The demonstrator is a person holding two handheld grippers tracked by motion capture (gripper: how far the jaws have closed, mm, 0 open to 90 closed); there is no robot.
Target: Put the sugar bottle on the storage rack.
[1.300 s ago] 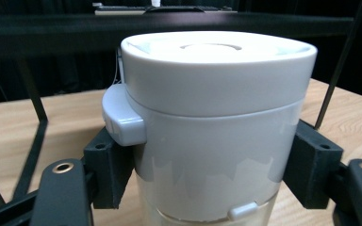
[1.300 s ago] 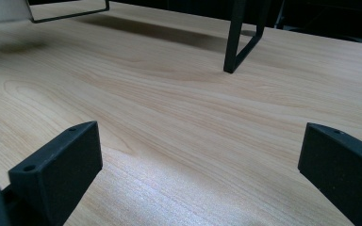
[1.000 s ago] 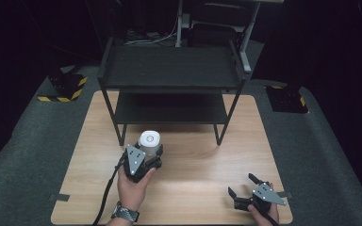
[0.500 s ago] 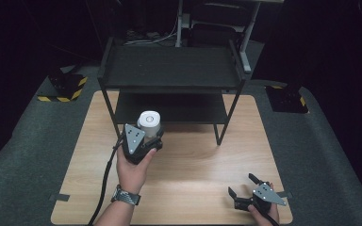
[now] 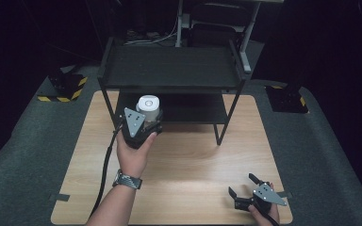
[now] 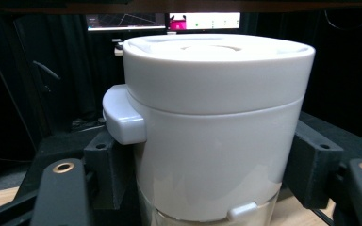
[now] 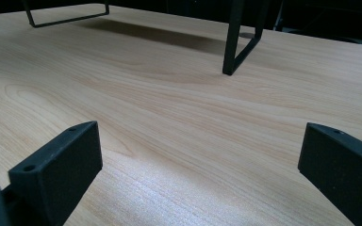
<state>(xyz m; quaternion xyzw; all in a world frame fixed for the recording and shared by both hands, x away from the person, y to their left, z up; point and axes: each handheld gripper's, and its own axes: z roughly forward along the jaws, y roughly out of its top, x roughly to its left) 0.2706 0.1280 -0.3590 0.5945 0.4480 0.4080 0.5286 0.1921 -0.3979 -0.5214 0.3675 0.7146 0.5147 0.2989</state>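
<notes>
A white round container with a white lid and a clear base is clamped between the jaws of my left gripper, held up off the table in front of the black rack's lower shelf. In the left gripper view the white container sits between both black pads, a small tab jutting from its left side. My right gripper rests low at the table's near right corner, jaws spread with nothing between them. The right gripper view shows its two pads wide apart over bare wood.
A black two-tier metal rack stands at the back of the wooden table; its front right leg is planted ahead of the right gripper. Grey carpet surrounds the table, with yellow-black striped blocks at the far left and far right.
My left gripper has risen and gone forward with the white container, from mid-table up toward the rack's front. The right gripper has stayed where it was.
</notes>
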